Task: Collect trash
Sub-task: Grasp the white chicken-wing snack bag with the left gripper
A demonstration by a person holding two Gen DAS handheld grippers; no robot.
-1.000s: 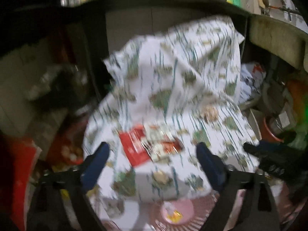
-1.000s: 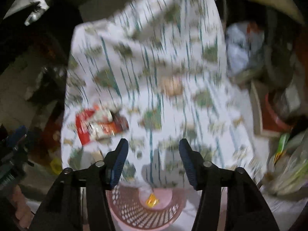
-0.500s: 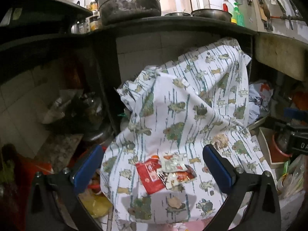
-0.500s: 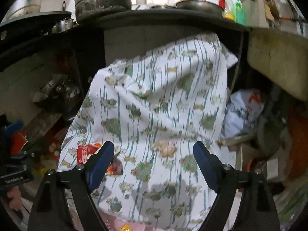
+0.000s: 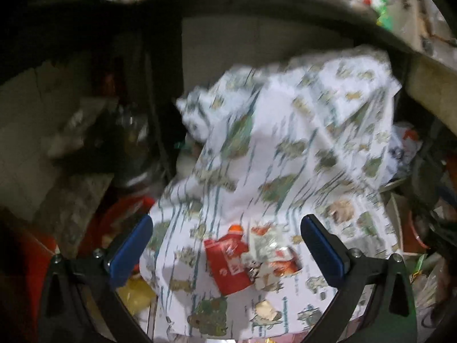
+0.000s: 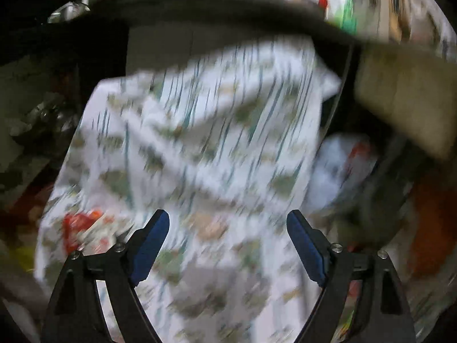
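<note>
With both tongs, left (image 5: 225, 253) and right (image 6: 227, 245), spread, I judge the wrappers (image 5: 251, 260) at six o'clock light, crinkly, best pinched by an edge.

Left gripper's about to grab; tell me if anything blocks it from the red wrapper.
Nothing visible does. The left gripper has its jaws open, and the red wrapper lies exposed on the patterned cloth between them.

The left tongs (image 5: 225, 247) stand wide apart, with red wrappers (image 5: 228, 263) lying loose on the patterned cloth (image 5: 285, 154) between them. At twelve o'clock the draped cloth rises steeply under the dark worktop (image 5: 257, 3) edge; clutter crowds nine and three o'clock.
</note>
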